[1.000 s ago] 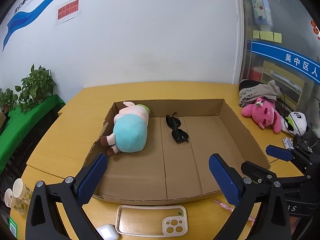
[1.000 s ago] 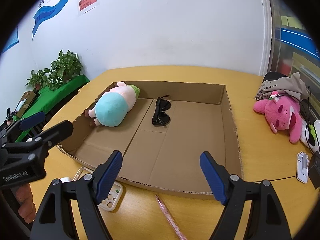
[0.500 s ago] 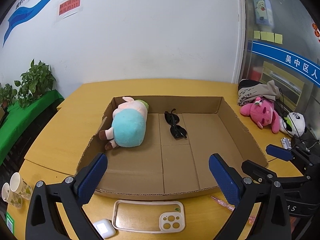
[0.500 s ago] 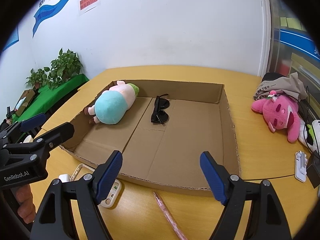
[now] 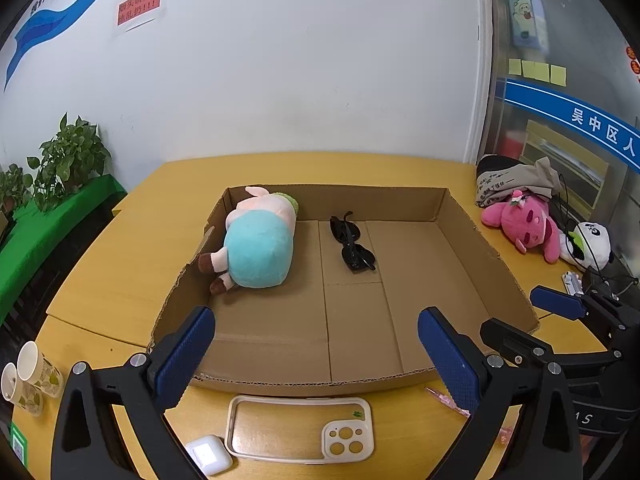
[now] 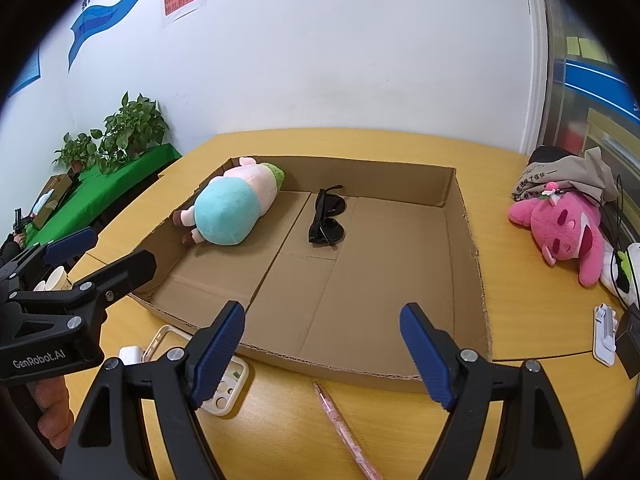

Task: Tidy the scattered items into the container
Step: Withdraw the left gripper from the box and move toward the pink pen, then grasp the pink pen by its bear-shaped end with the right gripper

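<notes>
Both grippers hang wide open and empty just short of the cardboard box's (image 5: 472, 240) near wall: the left gripper (image 5: 316, 354) above one phone case (image 5: 300, 428) and one white earbud case (image 5: 209, 454), the right gripper (image 6: 322, 350) above one pink pen (image 6: 344, 432) on the table (image 6: 400, 432). Farther in, the box holds one teal plush toy (image 5: 258, 246) at its left wall and one pair of black sunglasses (image 5: 352, 246) beside it. Well right of the box lie one pink plush (image 5: 528, 226) and one panda plush (image 5: 592, 242).
</notes>
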Tool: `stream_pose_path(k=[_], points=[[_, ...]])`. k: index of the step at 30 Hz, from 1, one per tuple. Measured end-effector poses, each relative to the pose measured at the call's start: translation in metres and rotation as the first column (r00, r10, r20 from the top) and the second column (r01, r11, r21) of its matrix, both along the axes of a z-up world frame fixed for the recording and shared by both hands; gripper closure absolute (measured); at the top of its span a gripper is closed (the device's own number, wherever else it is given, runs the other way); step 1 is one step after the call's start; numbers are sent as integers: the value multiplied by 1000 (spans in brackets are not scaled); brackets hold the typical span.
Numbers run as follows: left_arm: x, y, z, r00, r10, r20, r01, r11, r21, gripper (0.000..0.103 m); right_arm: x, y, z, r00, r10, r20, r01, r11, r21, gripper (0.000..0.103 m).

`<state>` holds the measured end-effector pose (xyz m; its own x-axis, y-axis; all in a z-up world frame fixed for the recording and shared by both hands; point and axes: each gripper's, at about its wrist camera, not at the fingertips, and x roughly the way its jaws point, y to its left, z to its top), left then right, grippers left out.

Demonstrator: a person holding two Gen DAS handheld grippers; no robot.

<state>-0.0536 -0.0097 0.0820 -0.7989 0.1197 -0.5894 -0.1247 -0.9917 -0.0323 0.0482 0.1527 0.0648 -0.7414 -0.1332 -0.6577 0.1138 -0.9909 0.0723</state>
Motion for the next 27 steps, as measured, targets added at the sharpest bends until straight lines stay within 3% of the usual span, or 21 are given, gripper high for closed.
stream_pose_path(k=[13,20,27], points=[[0,1,-4,1000,-7,13,6,1000,4,0,4,2,-1,1000,6,-2,-6,1000,-8,23],[4,0,-17,996,-33,78,29,998,48,0,17,18,-3,1000,30,-3,-30,999,-28,23],[11,0,-51,984,-51,173,40,997,65,0,49,47,-45,991,67,112,-68,998,10,23]])
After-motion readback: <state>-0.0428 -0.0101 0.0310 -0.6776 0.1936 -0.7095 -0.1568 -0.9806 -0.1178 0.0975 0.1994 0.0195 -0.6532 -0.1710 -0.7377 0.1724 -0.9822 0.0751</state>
